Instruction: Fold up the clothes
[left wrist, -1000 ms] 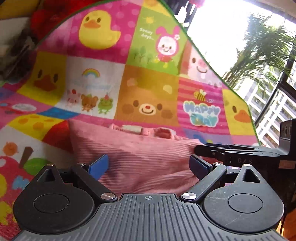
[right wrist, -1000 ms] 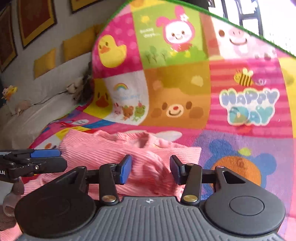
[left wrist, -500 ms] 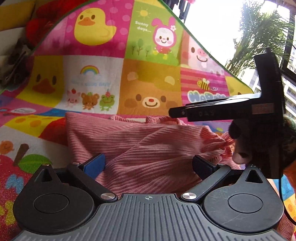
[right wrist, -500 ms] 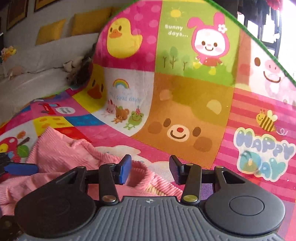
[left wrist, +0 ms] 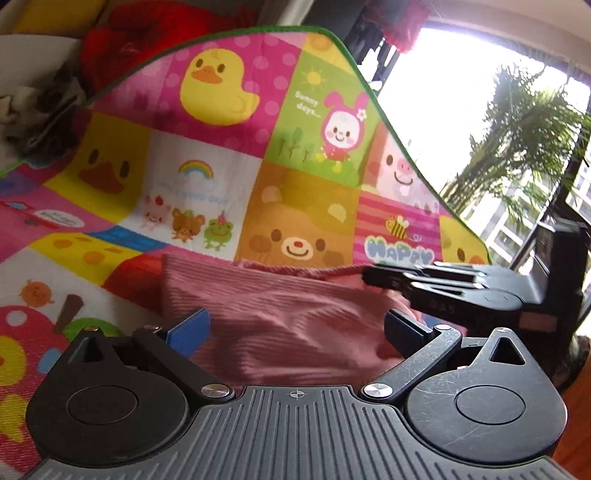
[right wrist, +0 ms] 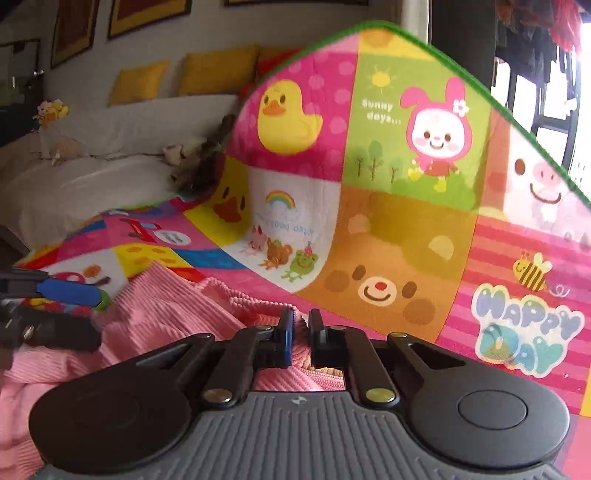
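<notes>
A pink ribbed garment lies on a colourful cartoon play mat. My left gripper is open, its blue-padded jaws wide apart over the near part of the garment. My right gripper is shut on the garment's upper edge and pinches a fold of it. The right gripper also shows in the left wrist view, at the garment's far right edge, lifting it. The left gripper shows at the left edge of the right wrist view.
The mat curves up behind the garment. A white sofa with yellow cushions stands at the left. A bright window with a palm is at the right. Red cloth lies behind the mat.
My right gripper has closed on the garment's edge; it was open before. It has dropped lower in the left wrist view. My left gripper stays open over the garment.
</notes>
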